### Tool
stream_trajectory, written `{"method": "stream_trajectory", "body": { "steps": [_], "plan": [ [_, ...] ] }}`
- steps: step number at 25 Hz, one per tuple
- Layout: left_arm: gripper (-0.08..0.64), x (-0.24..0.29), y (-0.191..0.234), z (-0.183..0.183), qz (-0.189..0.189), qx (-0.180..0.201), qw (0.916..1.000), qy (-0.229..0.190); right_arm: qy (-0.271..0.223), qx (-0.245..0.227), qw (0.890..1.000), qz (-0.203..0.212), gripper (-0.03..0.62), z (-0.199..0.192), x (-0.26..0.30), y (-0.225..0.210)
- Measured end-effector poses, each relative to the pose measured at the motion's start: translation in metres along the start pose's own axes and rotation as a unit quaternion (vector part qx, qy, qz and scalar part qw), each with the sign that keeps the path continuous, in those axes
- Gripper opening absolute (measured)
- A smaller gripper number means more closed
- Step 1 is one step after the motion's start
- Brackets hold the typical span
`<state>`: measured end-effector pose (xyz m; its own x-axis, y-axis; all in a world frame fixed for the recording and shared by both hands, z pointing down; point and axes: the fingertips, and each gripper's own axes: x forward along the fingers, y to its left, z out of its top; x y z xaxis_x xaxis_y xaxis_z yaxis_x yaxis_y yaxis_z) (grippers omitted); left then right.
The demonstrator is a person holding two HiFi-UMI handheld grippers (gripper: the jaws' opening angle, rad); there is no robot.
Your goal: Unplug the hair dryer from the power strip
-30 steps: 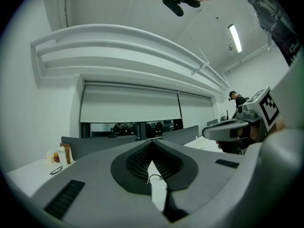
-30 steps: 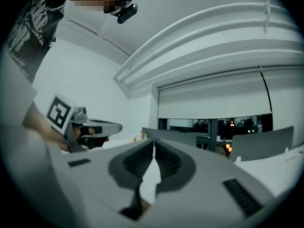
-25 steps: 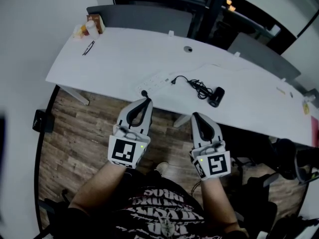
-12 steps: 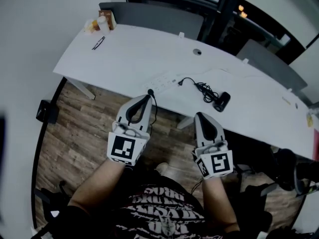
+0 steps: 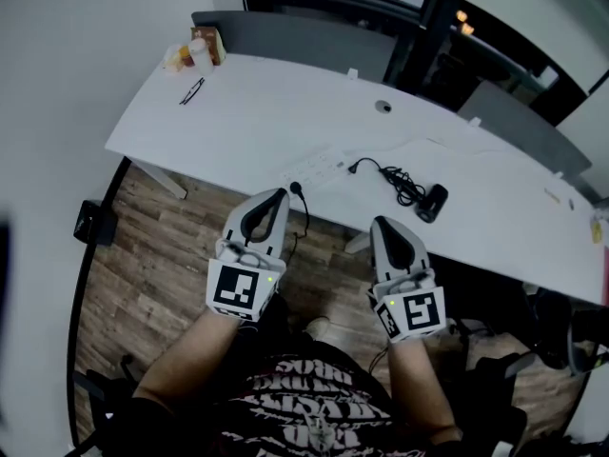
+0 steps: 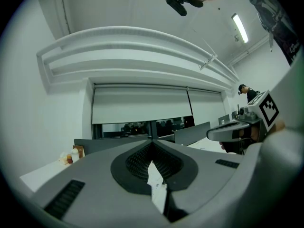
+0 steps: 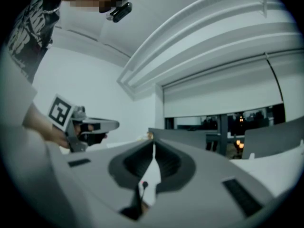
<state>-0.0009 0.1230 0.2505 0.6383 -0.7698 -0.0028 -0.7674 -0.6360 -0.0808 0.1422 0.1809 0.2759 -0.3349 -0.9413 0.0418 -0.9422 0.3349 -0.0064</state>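
A white power strip lies near the front edge of the white table. A black plug sits at its right end; whether it is in a socket is too small to tell. From there the cord runs in a tangle to the black hair dryer. My left gripper is shut and empty, its tip level with the table edge just left of the strip. My right gripper is shut and empty, short of the table below the dryer. Both grippers' own views show closed jaws pointing level.
A second black cord hangs off the table edge beside my left gripper. Small bottles and a box stand at the far left corner, with a dark pen-like thing nearby. Grey partitions back the table. A dark chair stands at right.
Both grippers stay shut and keep their place near the table's front edge. The head view has shifted, so the table, strip and dryer sit a little further right and lower.
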Motion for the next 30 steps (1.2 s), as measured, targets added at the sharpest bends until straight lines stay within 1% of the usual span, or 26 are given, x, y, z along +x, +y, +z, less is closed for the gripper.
{"method": "stream_trajectory", "body": {
  "steps": [7,9,12,17,23,25,28,30],
  "plan": [
    [0.025,0.033,0.024,-0.015,-0.029,-0.007,0.9995,0.012,0.016,0.008,1.000,-0.025,0.035,-0.010,0.033,-0.008],
    [0.025,0.045,0.035,-0.017,-0.040,-0.007,0.9991,0.011,0.022,0.008,0.999,-0.034,0.035,-0.010,0.044,-0.010],
    [0.025,0.065,0.048,-0.017,-0.056,-0.017,0.9982,0.010,0.026,0.003,0.998,-0.050,0.035,-0.006,0.062,-0.015],
    [0.025,0.095,0.069,-0.023,-0.085,-0.024,0.9961,0.005,0.030,-0.003,0.997,-0.074,0.035,-0.003,0.096,-0.024],
    [0.025,0.119,0.092,-0.033,-0.120,-0.031,0.9923,0.004,0.044,-0.011,0.994,-0.098,0.035,-0.004,0.131,-0.022],
    [0.025,0.125,0.095,-0.035,-0.132,-0.040,0.9904,0.001,0.049,-0.016,0.993,-0.108,0.035,0.000,0.139,-0.022],
    [0.025,0.131,0.101,-0.040,-0.143,-0.064,0.9877,0.002,0.058,-0.023,0.991,-0.120,0.035,0.002,0.146,-0.020],
    [0.025,0.135,0.103,-0.044,-0.148,-0.070,0.9865,0.003,0.066,-0.025,0.989,-0.126,0.035,0.000,0.147,-0.019]
  ]
}}
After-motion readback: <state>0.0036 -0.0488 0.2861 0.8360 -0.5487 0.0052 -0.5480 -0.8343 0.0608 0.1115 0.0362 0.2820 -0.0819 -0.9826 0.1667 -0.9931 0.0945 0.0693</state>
